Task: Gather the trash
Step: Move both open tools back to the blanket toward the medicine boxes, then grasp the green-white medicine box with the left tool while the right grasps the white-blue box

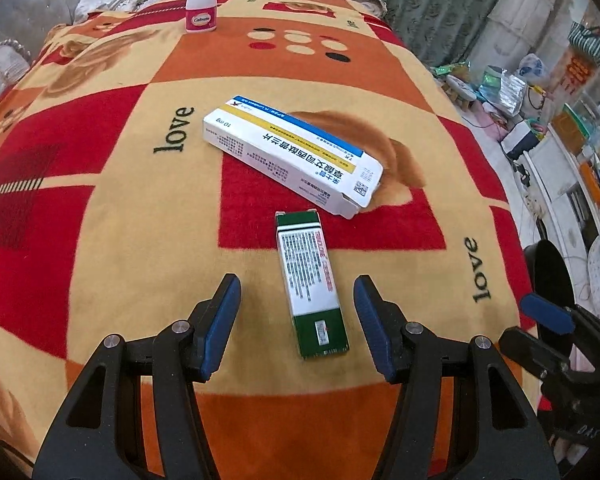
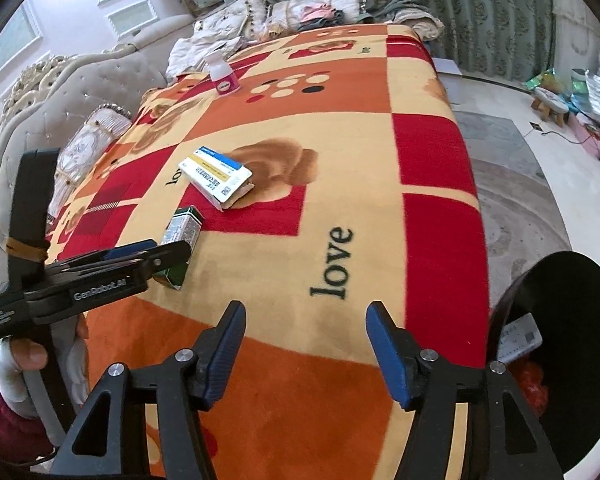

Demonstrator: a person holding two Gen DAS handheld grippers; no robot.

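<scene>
A green and white medicine box [image 1: 310,284] lies on the patterned blanket [image 1: 120,220], between the open fingers of my left gripper [image 1: 296,292]; contact is not visible. It also shows in the right wrist view [image 2: 182,232]. A larger white, blue and yellow box [image 1: 292,154] lies just beyond it, also seen in the right wrist view [image 2: 216,176]. A pink and white pill bottle [image 1: 201,2] stands at the far edge. My right gripper [image 2: 306,320] is open and empty over the blanket, beside a black bin [image 2: 572,344] holding a white box [image 2: 518,338].
The left gripper [image 2: 148,254] shows from the side in the right wrist view. The bin [image 1: 548,280] stands off the bed's right edge. Pillows and a headboard [image 2: 80,92] lie far left. Floor clutter [image 1: 500,88] sits to the right.
</scene>
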